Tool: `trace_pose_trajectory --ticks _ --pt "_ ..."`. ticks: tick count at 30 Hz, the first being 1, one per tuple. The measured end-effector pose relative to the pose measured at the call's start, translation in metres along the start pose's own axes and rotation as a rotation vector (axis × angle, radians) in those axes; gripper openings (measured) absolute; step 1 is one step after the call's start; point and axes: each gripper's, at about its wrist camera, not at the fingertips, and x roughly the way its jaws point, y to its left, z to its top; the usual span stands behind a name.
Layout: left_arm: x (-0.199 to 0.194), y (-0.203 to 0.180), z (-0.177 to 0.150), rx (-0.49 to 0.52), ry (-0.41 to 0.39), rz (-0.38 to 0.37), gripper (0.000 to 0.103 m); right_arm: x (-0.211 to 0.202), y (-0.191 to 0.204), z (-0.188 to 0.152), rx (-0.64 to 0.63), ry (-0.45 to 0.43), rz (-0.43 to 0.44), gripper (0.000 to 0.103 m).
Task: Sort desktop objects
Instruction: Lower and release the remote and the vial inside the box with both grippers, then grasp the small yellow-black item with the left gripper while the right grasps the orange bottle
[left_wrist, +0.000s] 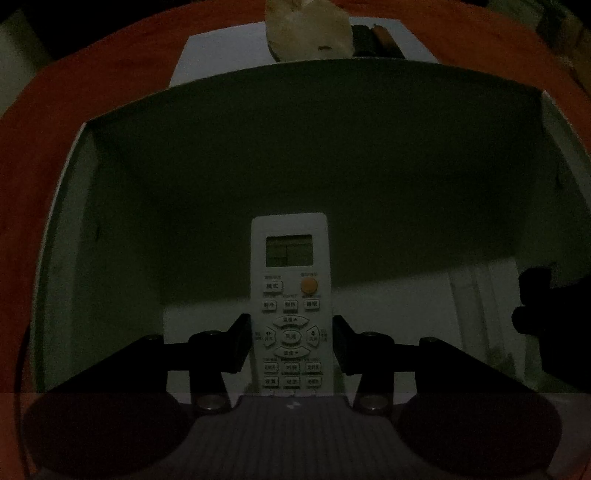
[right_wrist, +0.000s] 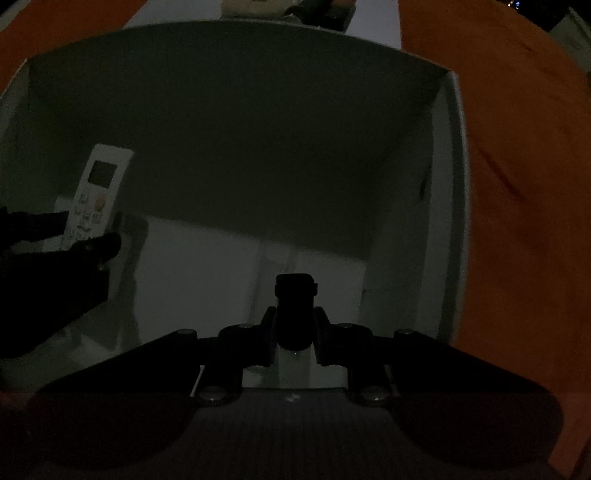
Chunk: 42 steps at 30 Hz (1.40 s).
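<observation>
I am holding my left gripper (left_wrist: 291, 341) clamped on a white remote control (left_wrist: 290, 302), its pads pressing the lower half from both sides. The remote is showing a small grey screen, an orange round button and rows of pale keys with Chinese characters too blurred to read; it is hanging inside a dim white box (left_wrist: 66, 206). I am keeping my right gripper (right_wrist: 294, 341) closed on a small black object (right_wrist: 295, 310), its shape unclear in the dark, also inside the box. The box is sitting on an orange cloth (right_wrist: 517, 147).
</observation>
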Motion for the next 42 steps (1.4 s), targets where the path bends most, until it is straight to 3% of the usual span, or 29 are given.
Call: trace_pose_trajectory --ticks 9,13,21,23,27,32,42 --pt "-0.002 -0.003 -0.001 0.023 0.001 0.013 0.042 0.002 0.003 0.003 -0.012 -0.015 -0.011 0.023" --pt "-0.010 -0.006 -0.003 0.041 -0.026 0.012 0.054 -0.009 0.010 0.003 -0.027 -0.047 -0.016 0.028" --pt "-0.035 0.005 0.002 0.035 -0.049 -0.018 0.063 -0.040 0.011 0.012 -0.022 -0.094 0.009 0.029" --pt "-0.047 0.011 0.009 0.042 -0.064 -0.021 0.064 -0.050 0.008 0.016 0.004 -0.099 0.025 0.031" --pt "-0.075 0.026 0.029 0.059 -0.087 -0.030 0.070 -0.071 -0.005 0.027 0.066 -0.124 0.060 0.044" --pt "-0.107 0.047 0.058 0.137 -0.107 -0.009 0.076 -0.107 -0.028 0.048 0.152 -0.159 0.112 0.046" --pt "-0.125 0.067 0.124 0.183 -0.165 -0.039 0.085 -0.135 -0.075 0.106 0.191 -0.233 0.078 0.049"
